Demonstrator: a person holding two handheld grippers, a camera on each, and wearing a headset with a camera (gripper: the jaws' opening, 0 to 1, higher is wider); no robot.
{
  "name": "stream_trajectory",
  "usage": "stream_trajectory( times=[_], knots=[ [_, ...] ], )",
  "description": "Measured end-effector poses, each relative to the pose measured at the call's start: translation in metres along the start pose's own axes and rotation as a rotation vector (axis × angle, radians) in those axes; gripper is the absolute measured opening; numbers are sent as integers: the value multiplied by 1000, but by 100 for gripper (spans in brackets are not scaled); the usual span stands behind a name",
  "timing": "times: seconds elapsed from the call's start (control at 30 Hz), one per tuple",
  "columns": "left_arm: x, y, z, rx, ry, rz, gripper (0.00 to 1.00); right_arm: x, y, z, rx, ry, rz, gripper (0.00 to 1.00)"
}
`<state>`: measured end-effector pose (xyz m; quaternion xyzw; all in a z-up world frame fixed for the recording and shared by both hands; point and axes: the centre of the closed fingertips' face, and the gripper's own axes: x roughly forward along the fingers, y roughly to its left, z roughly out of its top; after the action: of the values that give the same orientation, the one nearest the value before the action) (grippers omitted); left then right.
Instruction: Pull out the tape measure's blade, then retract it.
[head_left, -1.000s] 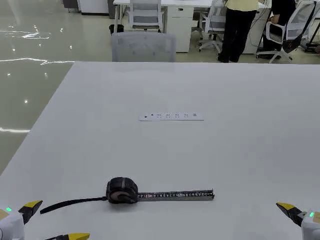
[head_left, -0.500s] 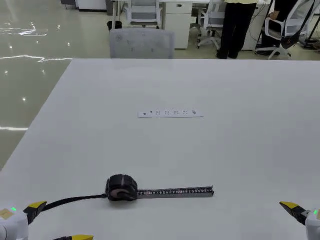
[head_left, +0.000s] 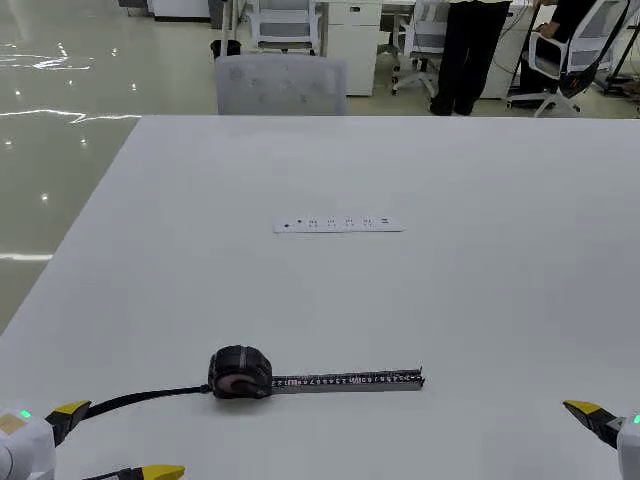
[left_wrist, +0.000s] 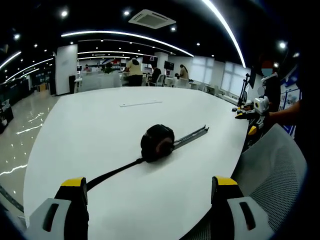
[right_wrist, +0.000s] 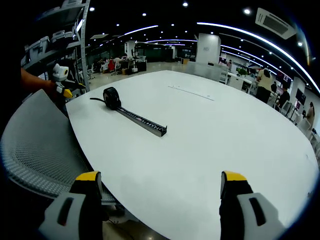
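Observation:
A black tape measure (head_left: 240, 373) lies on the white table near the front edge, its blade (head_left: 347, 380) pulled out flat to the right and its black wrist strap (head_left: 140, 401) trailing left. In the left gripper view the tape measure (left_wrist: 157, 142) sits ahead of my left gripper (left_wrist: 149, 187), which is open with nothing between its yellow-tipped fingers. My left gripper (head_left: 110, 440) is at the bottom left of the head view, short of the strap. My right gripper (right_wrist: 161, 182) is open too, well back from the blade's end (right_wrist: 161, 131); one tip of it (head_left: 592, 414) shows bottom right.
A white power strip (head_left: 338, 225) lies in the middle of the white table (head_left: 420, 170). A grey chair (head_left: 281, 89) stands at the far edge, with people and office chairs behind. A mesh chair back (right_wrist: 35, 150) is close under the near table edge.
The head camera has tilted slightly, shifting the scene up. Both grippers sit a little lower in the head view; the tape measure and blade have not moved.

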<state>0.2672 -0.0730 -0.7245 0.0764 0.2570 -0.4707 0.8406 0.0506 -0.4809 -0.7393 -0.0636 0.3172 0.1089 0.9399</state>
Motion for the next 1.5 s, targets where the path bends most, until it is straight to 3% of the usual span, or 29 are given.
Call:
stream_trajectory(
  times=[0.43, 0.7, 0.83, 1.03, 1.33, 1.5],
  knots=[
    [-2, -2, -2, -5, 0, 3, 100, -1, 1, -2, -5, 12, 11, 100],
    [-1, -4, -1, 1, 6, 5, 100, -2, 3, 1, -51, 22, 30, 100],
    [1, -11, 2, 14, 33, -11, 100, -4, 2, 9, -94, 27, 42, 100],
    [8, -21, 15, 28, 31, -18, 100, -5, -1, 24, -125, 30, 77, 100],
    [21, -29, 17, 17, 53, -19, 100, -1, -3, 36, -194, 64, 125, 99],
    [26, -33, 20, 10, 69, 7, 100, 2, 0, 42, -248, 91, 167, 99]
  ],
)
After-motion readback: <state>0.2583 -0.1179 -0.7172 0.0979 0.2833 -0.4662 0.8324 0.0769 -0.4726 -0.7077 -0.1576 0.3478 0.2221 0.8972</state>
